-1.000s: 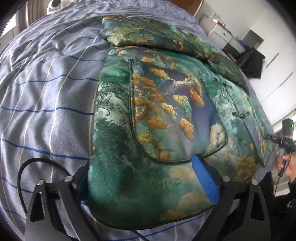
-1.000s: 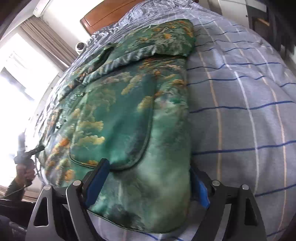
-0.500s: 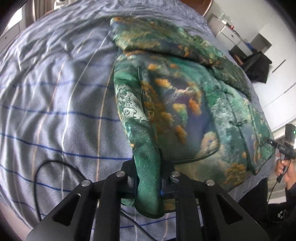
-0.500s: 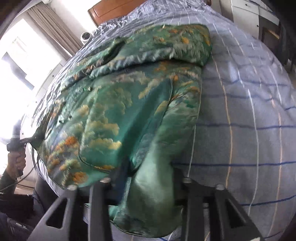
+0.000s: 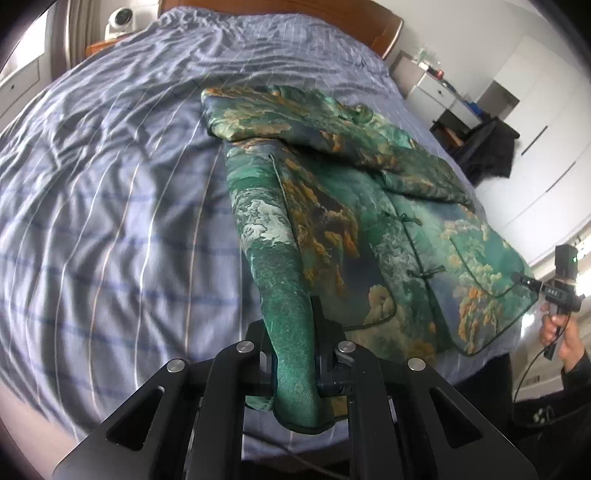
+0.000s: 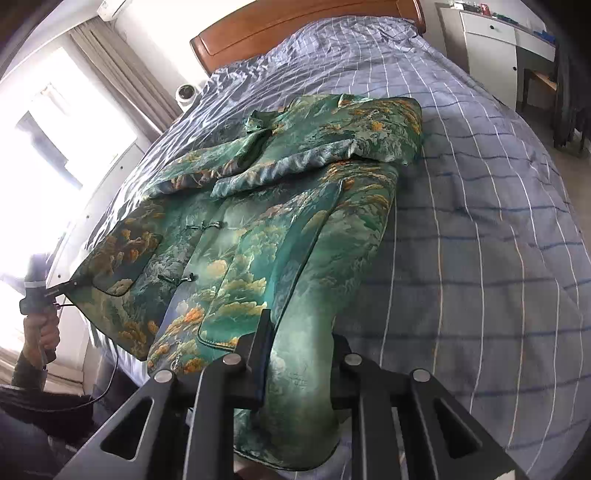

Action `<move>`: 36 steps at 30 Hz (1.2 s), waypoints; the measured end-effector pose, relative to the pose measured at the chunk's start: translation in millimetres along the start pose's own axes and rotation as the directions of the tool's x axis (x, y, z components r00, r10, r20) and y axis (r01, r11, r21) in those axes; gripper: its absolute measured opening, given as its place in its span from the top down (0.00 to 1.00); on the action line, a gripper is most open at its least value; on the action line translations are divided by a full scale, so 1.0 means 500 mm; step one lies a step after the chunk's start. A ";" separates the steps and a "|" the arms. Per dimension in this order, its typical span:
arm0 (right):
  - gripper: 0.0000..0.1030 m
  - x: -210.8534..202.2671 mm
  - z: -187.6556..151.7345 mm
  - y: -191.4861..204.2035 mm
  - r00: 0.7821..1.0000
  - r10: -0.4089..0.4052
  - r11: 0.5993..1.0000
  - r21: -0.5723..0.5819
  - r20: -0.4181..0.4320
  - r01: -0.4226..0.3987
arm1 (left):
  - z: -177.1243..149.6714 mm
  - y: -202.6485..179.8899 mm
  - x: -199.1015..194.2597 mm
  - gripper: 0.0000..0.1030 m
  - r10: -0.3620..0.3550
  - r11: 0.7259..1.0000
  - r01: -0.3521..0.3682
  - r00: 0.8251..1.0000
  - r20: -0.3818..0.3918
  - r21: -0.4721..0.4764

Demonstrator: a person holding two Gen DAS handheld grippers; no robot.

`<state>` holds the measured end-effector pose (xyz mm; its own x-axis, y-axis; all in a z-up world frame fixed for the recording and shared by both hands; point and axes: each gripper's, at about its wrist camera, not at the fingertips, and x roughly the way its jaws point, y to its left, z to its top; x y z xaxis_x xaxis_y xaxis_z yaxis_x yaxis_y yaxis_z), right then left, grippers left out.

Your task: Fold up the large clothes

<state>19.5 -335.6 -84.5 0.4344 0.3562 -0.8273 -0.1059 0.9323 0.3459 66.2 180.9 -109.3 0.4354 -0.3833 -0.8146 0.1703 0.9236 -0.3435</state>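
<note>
1. The left gripper [image 5: 295, 354] points steeply down at the bed [image 5: 110, 206], its black fingers [image 5: 325, 343] pinched on a bunched hem corner of the jacket [image 5: 332, 206].
2. The right gripper [image 6: 299, 365] also tilts steeply down; its jaws are closing, and a thick fold of the jacket's [image 6: 280, 229] other hem corner is pressed between them.
3. In each wrist view the other gripper shows far off at the opposite hem corner, held by a hand [image 5: 561, 332] in a dark sleeve; from the right view that hand [image 6: 38, 338] sits at the left edge with a cable hanging below it.
4. The jacket lies front up across the bed, collar toward the headboard [image 6: 295, 33], hem at the near edge; both gripped corners are raised off the cover, so the cloth runs up into the jaws in narrow ridges.
5. Its fabric is glossy brocade, green and teal with orange and cream cloud-like patches, edged in dark piping, with knotted frog closures down the middle and curved patch pockets on each side.
6. The sleeves are folded across the chest.
7. The bed cover is soft, wrinkled, grey-blue with thin white and dark blue check lines.
8. The headboard is smooth, reddish wood.
9. A white cabinet [image 6: 491, 48] stands beside the bed.
</note>
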 end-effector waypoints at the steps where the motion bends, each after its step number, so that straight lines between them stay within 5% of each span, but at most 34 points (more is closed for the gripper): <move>1: 0.80 -0.006 -0.009 0.001 1.000 0.003 1.000 -0.001 -0.010 -0.003 | -0.012 0.002 -0.005 0.90 -0.001 1.000 0.001 1.000 -0.008 -0.007; 8: 0.81 -0.089 -0.082 0.008 0.991 0.092 0.994 0.060 -0.100 -0.087 | -0.122 0.008 -0.121 0.90 -0.029 0.995 0.024 0.999 -0.043 -0.095; 12: 0.83 -0.167 -0.089 0.037 0.978 0.185 0.981 0.079 -0.091 -0.178 | -0.105 0.008 -0.211 0.90 -0.085 0.981 0.093 0.995 0.054 -0.170; 15: 0.83 -0.201 -0.036 0.040 0.971 0.239 0.966 0.101 -0.018 -0.236 | -0.024 0.012 -0.231 0.90 -0.140 0.972 0.164 0.979 0.149 -0.170; 19: 0.83 -0.183 0.099 -0.007 0.950 0.289 0.943 0.138 0.117 -0.304 | 0.116 0.027 -0.181 0.90 -0.128 0.973 0.165 0.968 0.216 -0.162; 23: 0.84 -0.082 0.228 -0.084 0.950 0.262 0.928 0.226 0.172 -0.297 | 0.248 0.052 -0.074 0.90 -0.115 0.972 0.153 0.972 0.205 -0.181; 27: 0.84 0.036 0.293 -0.142 0.959 0.228 0.901 0.336 0.167 -0.272 | 0.328 0.053 0.046 0.89 -0.019 0.980 0.051 0.987 0.162 -0.193; 31: 0.83 0.145 0.293 -0.184 0.969 0.197 0.864 0.440 0.149 -0.243 | 0.351 0.034 0.132 0.74 0.079 0.985 -0.062 0.992 0.102 -0.162; 36: 0.76 0.224 0.273 -0.231 0.960 0.231 0.746 0.606 0.155 -0.277 | 0.363 0.033 0.138 0.37 0.058 0.987 -0.042 0.993 0.103 -0.158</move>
<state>202.7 -412.1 -156.8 0.5311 0.5482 -0.6461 0.3427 0.5583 0.7555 259.8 171.7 -86.4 0.5333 -0.3256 -0.7808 0.0102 0.9254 -0.3789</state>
